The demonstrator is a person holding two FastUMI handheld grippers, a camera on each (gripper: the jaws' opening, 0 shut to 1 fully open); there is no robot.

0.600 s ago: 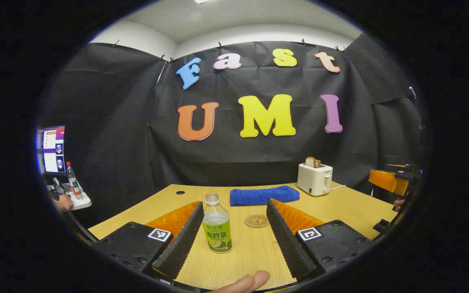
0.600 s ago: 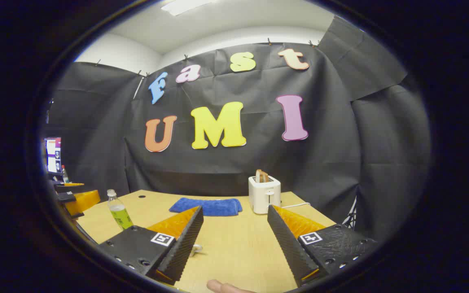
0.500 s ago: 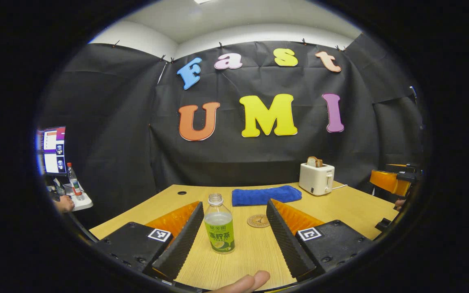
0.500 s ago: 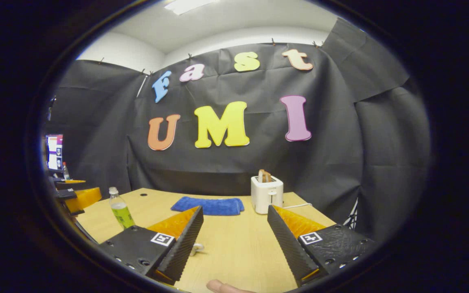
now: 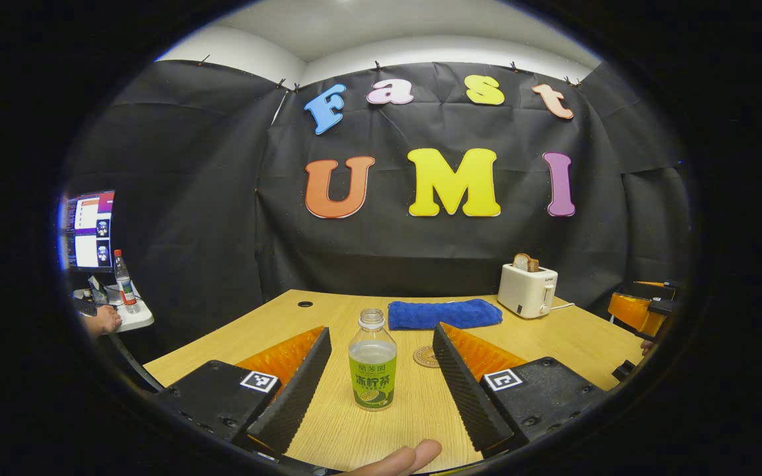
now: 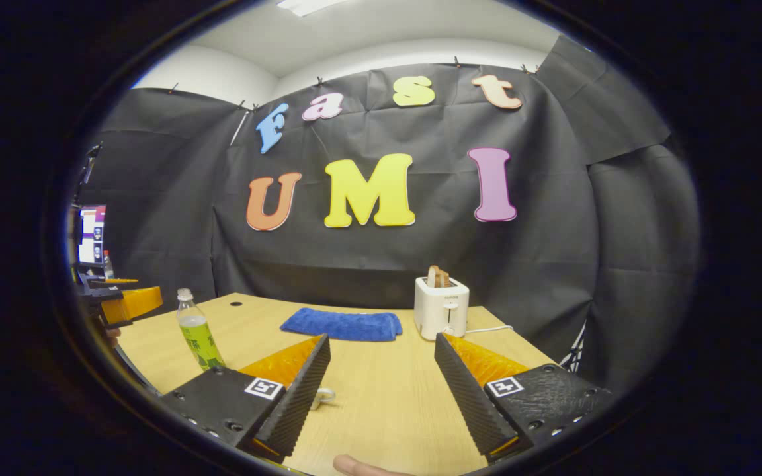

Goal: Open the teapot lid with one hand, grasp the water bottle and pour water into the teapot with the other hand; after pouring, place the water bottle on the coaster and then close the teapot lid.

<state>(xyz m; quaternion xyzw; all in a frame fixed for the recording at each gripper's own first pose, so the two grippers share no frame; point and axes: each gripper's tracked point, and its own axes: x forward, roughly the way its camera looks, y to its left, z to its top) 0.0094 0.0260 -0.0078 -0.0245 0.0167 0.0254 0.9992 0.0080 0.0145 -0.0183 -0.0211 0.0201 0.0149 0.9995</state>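
A clear water bottle (image 5: pixel 372 362) with a green label and no cap stands upright on the wooden table (image 5: pixel 553 337). It sits between the fingers of my left gripper (image 5: pixel 381 330), which is open and does not touch it. A round coaster (image 5: pixel 426 357) lies just behind the bottle to the right. In the right gripper view the same bottle (image 6: pixel 197 330) stands far left. My right gripper (image 6: pixel 381 338) is open over bare table. A small clear glass piece (image 6: pixel 322 396) peeks out beside its left finger; what it is I cannot tell.
A folded blue towel (image 5: pixel 445 313) lies behind the coaster, and a white toaster (image 5: pixel 527 291) with toast stands at the back right. The right gripper (image 5: pixel 639 309) shows at the left gripper view's right edge. A side desk (image 5: pixel 126 317) with a monitor stands left of the table.
The left gripper has shifted so the bottle now sits more centred between its fingers and slightly nearer. The right gripper's view has drifted a little, showing more table. Both grippers stay open.
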